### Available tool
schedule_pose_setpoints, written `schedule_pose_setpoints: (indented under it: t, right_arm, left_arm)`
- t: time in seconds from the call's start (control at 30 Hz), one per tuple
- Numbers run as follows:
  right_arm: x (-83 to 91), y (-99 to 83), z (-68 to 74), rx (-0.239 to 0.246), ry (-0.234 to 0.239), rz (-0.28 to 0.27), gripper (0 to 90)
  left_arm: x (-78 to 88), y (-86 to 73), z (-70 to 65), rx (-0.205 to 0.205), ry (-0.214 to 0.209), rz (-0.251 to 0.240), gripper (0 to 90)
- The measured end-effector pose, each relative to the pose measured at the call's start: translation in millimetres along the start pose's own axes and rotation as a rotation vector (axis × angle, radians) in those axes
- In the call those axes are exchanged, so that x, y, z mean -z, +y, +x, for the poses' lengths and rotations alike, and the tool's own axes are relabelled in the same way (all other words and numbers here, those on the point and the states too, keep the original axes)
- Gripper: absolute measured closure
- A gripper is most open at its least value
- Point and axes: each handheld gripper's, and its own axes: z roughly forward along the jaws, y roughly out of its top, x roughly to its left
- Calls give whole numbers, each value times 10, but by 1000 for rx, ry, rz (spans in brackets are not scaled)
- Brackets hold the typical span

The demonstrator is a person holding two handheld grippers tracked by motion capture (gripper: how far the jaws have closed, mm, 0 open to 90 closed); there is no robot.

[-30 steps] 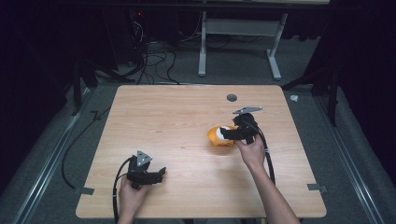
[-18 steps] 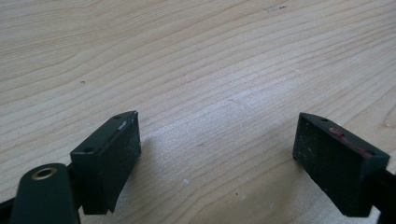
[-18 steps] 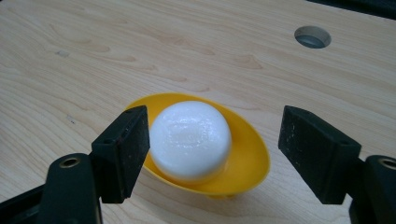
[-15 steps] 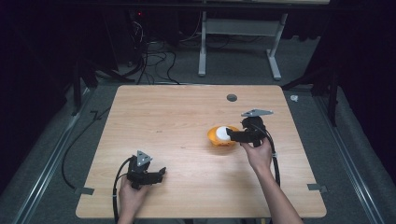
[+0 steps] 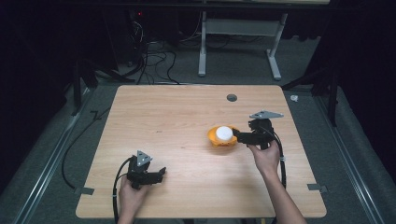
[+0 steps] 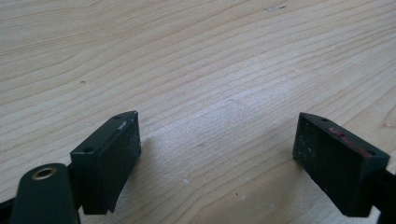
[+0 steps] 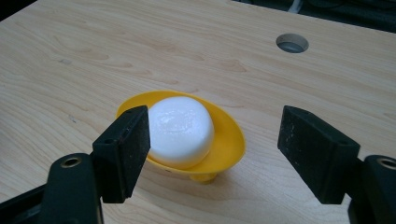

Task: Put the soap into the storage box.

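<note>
Right gripper [image 7: 212, 144] jaws wide open, empty, beside yellow dish [image 7: 229, 135] holding white soap [image 7: 180, 130] mid-counter [image 5: 163, 116]; left gripper [image 6: 217, 154] open, idle; advise centring jaws on soap, closing gently to avoid tipping dish

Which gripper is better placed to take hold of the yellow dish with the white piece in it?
Right gripper: open, right beside the yellow dish. Left gripper sits far off, open over bare table.
</note>
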Motion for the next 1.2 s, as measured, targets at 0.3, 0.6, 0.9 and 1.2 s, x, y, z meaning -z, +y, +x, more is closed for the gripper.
schedule_pose_setpoints:
  t: [0.3,0.6,0.9,1.2]
  right_arm:
    - [88,-70,-60,-10,-5,-17,262]
    - [176,-127,-104,-21,-12,-33,262]
    - [253,-198,-163,-35,-18,-49,263]
    - [325,-270,-175,-41,-15,-65,263]
  left_arm:
    - [0,0,0,0,0,0,156]
    - [-2,2,4,2,4,3,147]
    - [-2,2,3,4,4,3,147]
    - [-2,1,2,3,4,3,147]
